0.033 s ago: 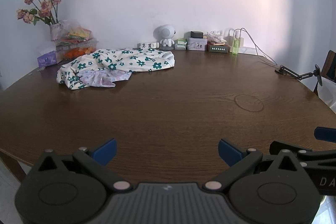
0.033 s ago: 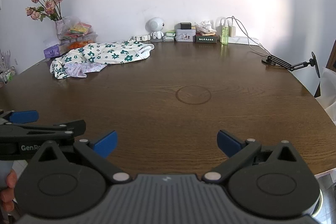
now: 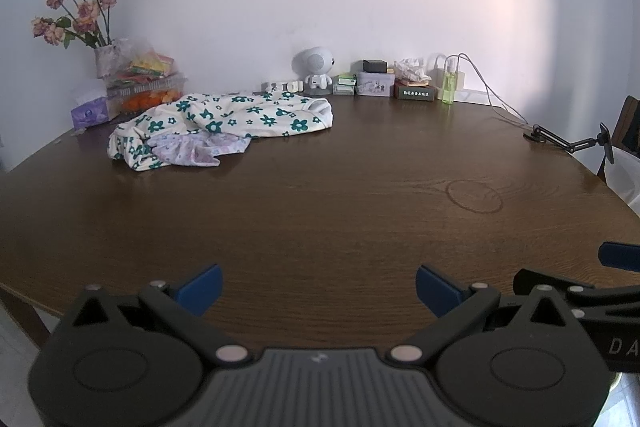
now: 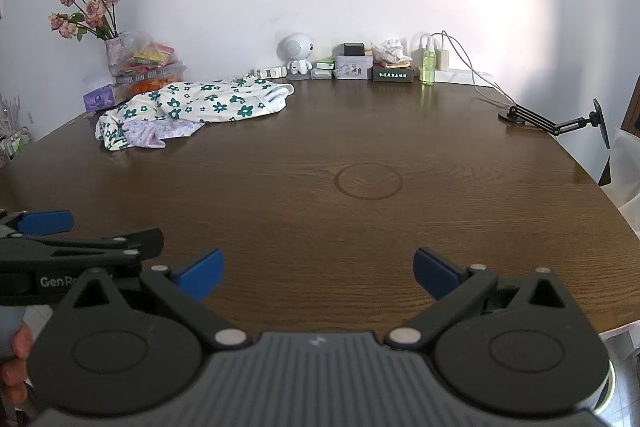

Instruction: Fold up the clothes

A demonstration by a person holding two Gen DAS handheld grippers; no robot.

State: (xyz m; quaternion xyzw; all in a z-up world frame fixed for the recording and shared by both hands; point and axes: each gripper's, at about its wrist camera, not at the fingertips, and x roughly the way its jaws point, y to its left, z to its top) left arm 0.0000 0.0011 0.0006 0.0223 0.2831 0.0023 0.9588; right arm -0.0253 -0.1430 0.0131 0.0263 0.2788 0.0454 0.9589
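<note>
In the left wrist view, the left gripper [image 3: 318,287] hung over the near edge of the round wooden table [image 3: 320,211] with its blue-tipped fingers spread wide and nothing between them. The clothes sat well apart from it at the far left: a cream garment with green flowers [image 3: 240,117] lay rumpled in loose humps, one rolled edge toward the right, and a pale lilac printed piece [image 3: 196,151] was bunched against its near side, partly tucked under it. Neither showed a flat, squared fold. Because the two pieces overlapped, a pinch at that seam would likely lift both together, and a drag across the wood could bunch the cloth further. Just behind the heap stood a vase of dried roses [image 3: 80,11], a clear box of snacks [image 3: 148,87] and a purple tissue box [image 3: 90,111], so a long reach or a swung sleeve could tip them. In the right wrist view, the right gripper [image 4: 318,271] was likewise parted and empty above the near table edge, with the left tool just beside it at near left. From here the heap lay far left, near the white toy robot [image 4: 298,55], whose clutter row could catch cloth too.
</note>
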